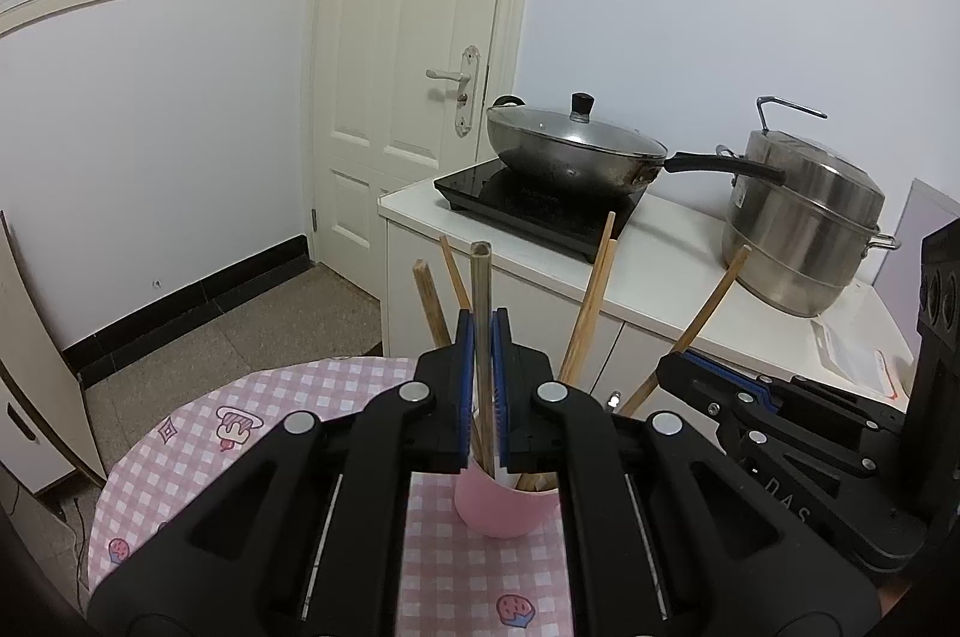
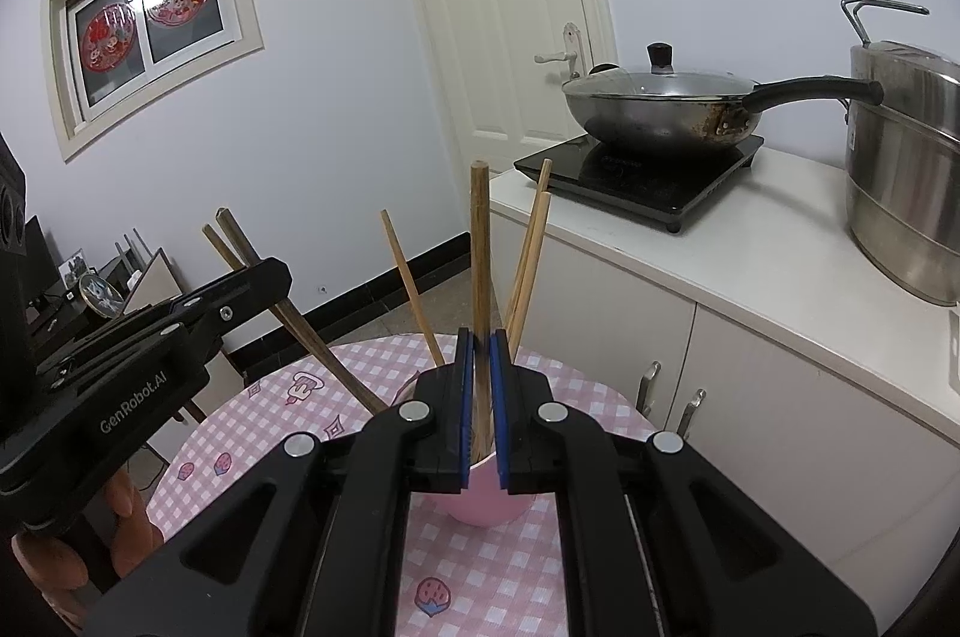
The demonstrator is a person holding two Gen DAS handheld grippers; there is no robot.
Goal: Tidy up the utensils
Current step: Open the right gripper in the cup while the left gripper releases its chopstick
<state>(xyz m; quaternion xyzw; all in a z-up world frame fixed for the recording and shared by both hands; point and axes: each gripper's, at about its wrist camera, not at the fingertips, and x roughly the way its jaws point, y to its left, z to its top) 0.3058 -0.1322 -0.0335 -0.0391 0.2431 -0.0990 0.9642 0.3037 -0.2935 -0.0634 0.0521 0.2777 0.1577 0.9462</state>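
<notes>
Left tool (image 1: 483,337) has its blue pads closed tight on a grey metal chopstick (image 1: 481,301), which stands nearly upright, its hollow top well above the fingertips and its lower end down inside the pink cup (image 1: 501,511) directly beneath the jaws. Right tool (image 2: 478,355) is likewise clamped, on a brown wooden chopstick (image 2: 479,241) that also stands nearly upright with its foot in the same pink cup (image 2: 480,502) (so both tools meet over one cup, each pinching a single stick). Around the held sticks, other wooden chopsticks (image 1: 591,301) lean outward from the cup, some to the left of the left tool's jaws and some to the right; in the right wrist view they fan to either side of the gripped stick. That cup sits on a round desk with a pink checked cloth (image 1: 288,397) printed with small cartoon figures. From the left wrist view the right tool shows to the right, its fingers closed on a slanting chopstick; from the right wrist view the left tool shows to the left, with part of a hand (image 2: 120,523) beneath it. Beyond the desk, further ahead and to the right, a white cabinet (image 2: 750,277) carries a black induction hob (image 1: 540,202) with a lidded wok (image 1: 576,151) on it, and beside that a steel steamer pot (image 1: 804,229). A white door (image 1: 408,37) stands behind.
</notes>
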